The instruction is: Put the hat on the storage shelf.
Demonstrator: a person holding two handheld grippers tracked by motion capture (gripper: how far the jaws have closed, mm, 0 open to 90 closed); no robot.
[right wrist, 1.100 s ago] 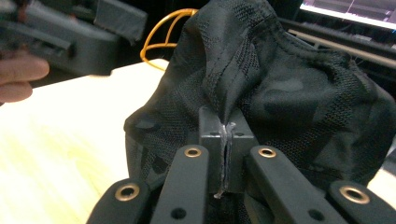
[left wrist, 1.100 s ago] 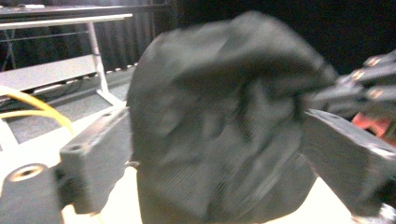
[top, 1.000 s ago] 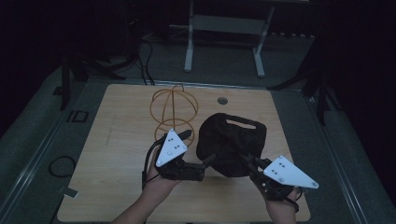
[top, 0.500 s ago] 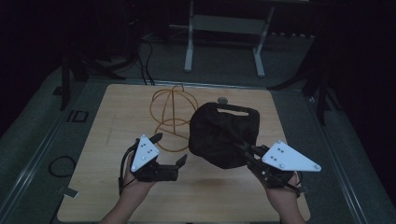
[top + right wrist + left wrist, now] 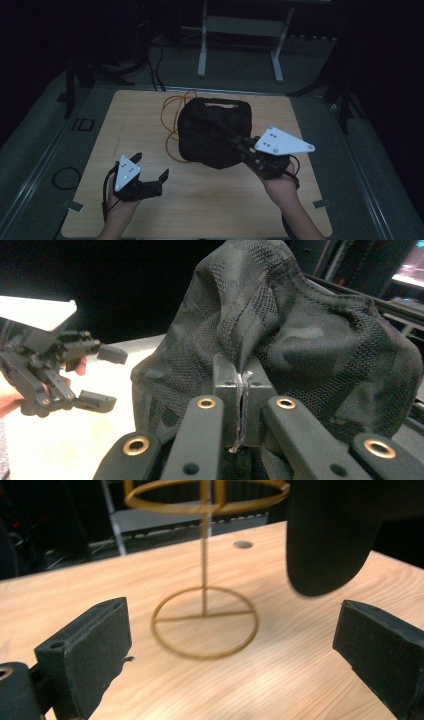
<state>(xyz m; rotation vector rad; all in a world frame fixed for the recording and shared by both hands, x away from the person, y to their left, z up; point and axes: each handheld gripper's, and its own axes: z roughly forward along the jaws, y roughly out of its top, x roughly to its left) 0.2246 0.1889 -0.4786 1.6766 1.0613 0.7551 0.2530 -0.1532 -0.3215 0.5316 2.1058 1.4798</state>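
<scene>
Right gripper (image 5: 239, 145) pinching fabric of black bag (image 5: 212, 132), bag lifted above desk (image 5: 125, 120) centre, toward far edge. Left gripper (image 5: 150, 172) spread, empty, near front-left corner. Gold wire stand (image 5: 204, 621) behind bag, touching or close; cannot tell which. Advice: keep pinch firm, lift bag clear before moving sideways. Open room along front edge.

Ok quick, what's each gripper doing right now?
Left gripper: open, holding nothing.
Right gripper: shut on the black bag, pinching its fabric.
</scene>
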